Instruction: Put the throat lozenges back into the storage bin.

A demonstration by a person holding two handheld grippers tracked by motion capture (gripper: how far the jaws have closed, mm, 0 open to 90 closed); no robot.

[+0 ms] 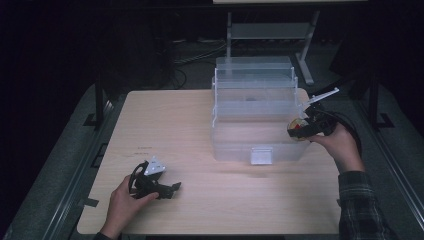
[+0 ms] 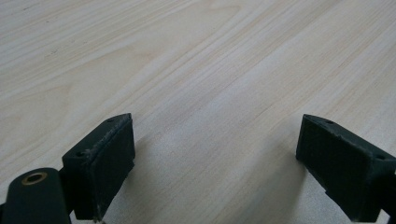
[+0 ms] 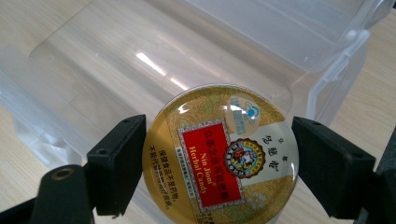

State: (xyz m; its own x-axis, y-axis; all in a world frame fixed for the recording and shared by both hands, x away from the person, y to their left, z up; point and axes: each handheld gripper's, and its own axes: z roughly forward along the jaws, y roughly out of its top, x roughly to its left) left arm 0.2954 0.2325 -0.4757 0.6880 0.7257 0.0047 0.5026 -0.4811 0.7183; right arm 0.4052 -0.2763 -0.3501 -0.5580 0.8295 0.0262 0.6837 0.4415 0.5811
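Note:
A round gold candy tin (image 3: 219, 154) with a red label sits between the jaws of my right gripper (image 3: 217, 163), which is shut on it. In the high view that right gripper (image 1: 302, 128) holds the tin (image 1: 298, 125) over the right edge of a clear plastic storage box (image 1: 252, 117), whose lid stands open at the back. The box's open inside (image 3: 154, 60) lies just beyond the tin. My left gripper (image 1: 167, 189) rests low on the table near the front left, held by a hand. Its jaws stand wide apart over bare wood (image 2: 215, 154), nothing between them.
The light wooden table (image 1: 165, 125) spreads to the left of the box. A white latch (image 1: 261, 155) hangs on the box's front wall. A metal stand (image 1: 270, 32) and cables lie in the dark beyond the far edge.

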